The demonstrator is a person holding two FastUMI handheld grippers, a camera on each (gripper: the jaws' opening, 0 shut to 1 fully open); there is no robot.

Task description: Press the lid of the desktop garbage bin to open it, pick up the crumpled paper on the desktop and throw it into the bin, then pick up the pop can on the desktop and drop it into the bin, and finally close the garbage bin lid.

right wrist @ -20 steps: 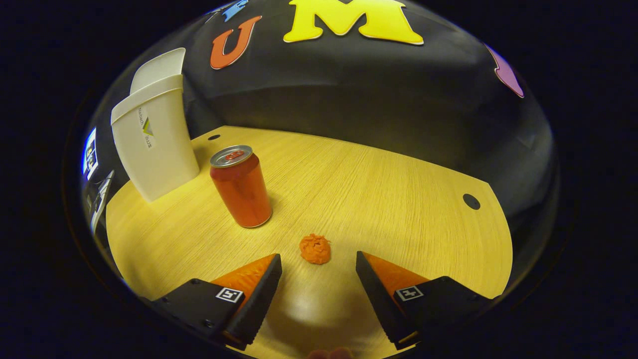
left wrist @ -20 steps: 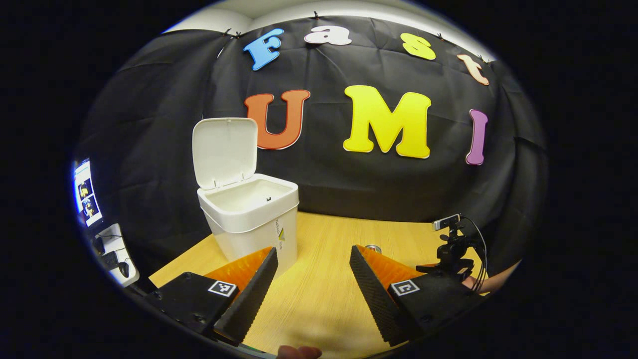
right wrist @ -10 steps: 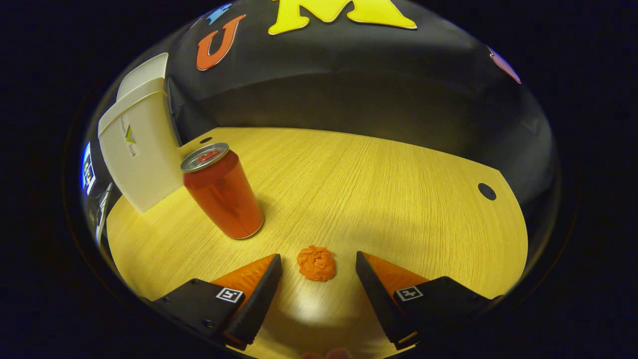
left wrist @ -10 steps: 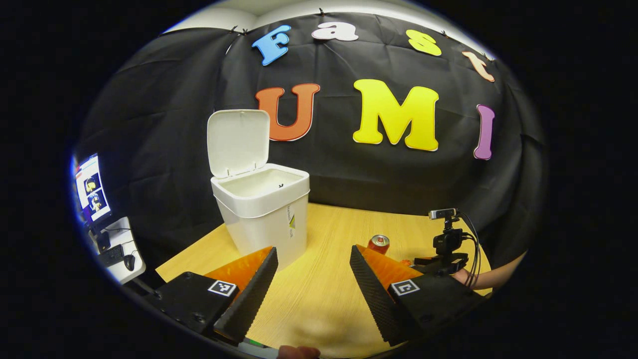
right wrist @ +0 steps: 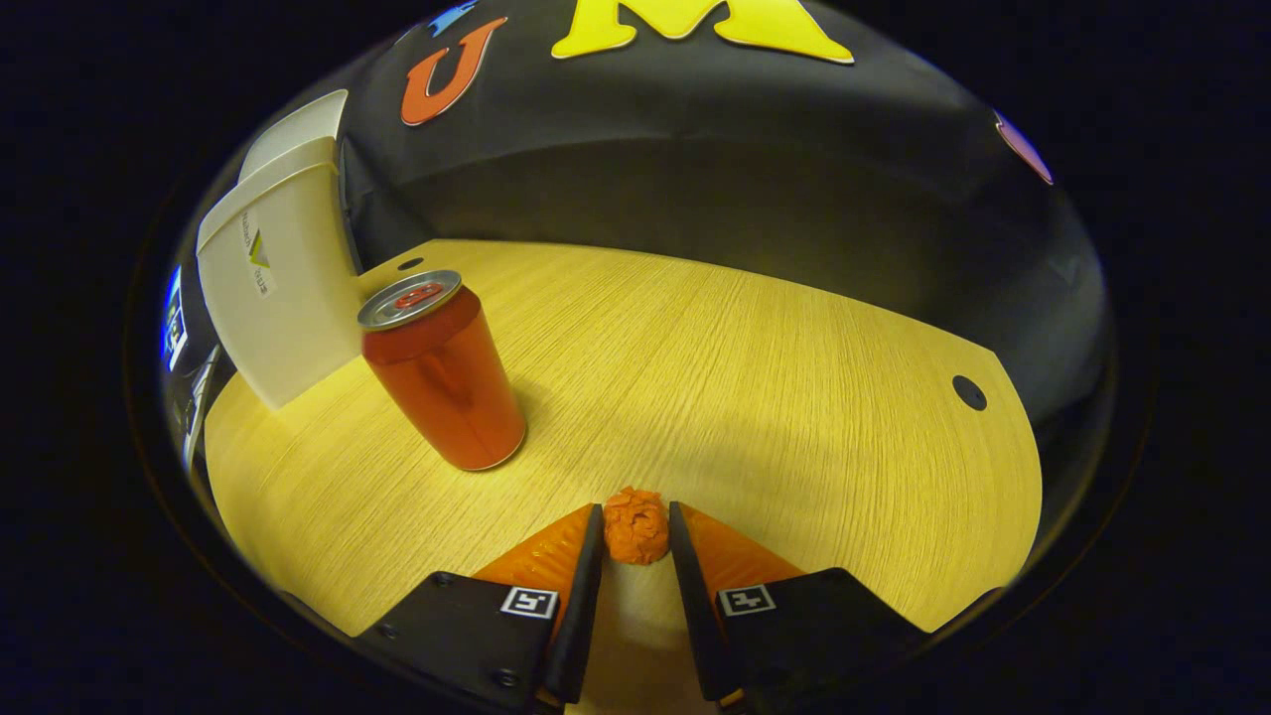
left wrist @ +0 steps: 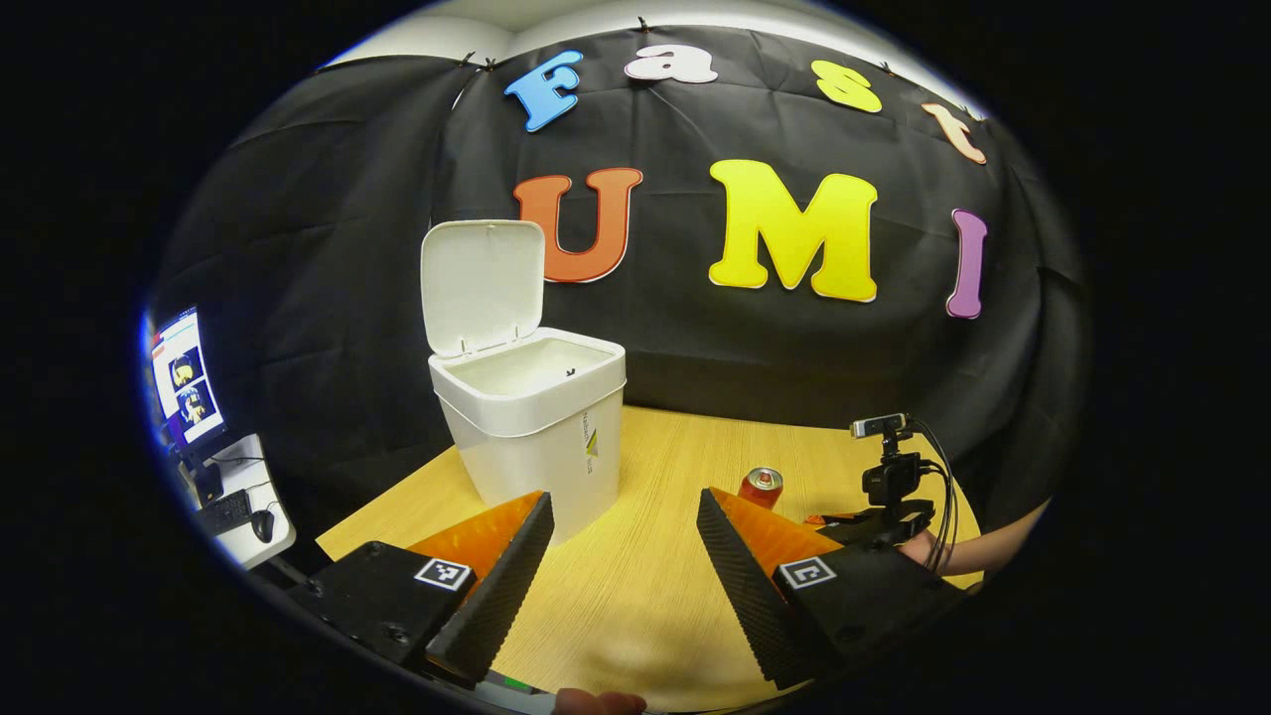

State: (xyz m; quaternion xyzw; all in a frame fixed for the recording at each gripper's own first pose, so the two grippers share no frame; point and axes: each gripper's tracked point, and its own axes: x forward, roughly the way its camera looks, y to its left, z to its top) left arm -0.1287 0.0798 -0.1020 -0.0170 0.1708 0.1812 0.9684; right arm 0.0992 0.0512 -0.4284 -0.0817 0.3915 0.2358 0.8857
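On desk (right wrist: 794, 397) | right tool (right wrist: 635, 526) clamps crumpled paper (right wrist: 635, 524) | left tool (left wrist: 624, 516) agape | bin (left wrist: 531, 417) lid up

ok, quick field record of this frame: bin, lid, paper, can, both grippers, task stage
bin: white bin at the table's left rear
lid: lid raised, upright behind the opening
paper: orange crumpled paper on the table, between the right gripper's fingers
can: red pop can upright, near the bin
right gripper: right gripper closed around the paper, apparently touching both sides
left gripper: left gripper open, empty, facing the bin
stage: lid open; paper grasped, not lifted
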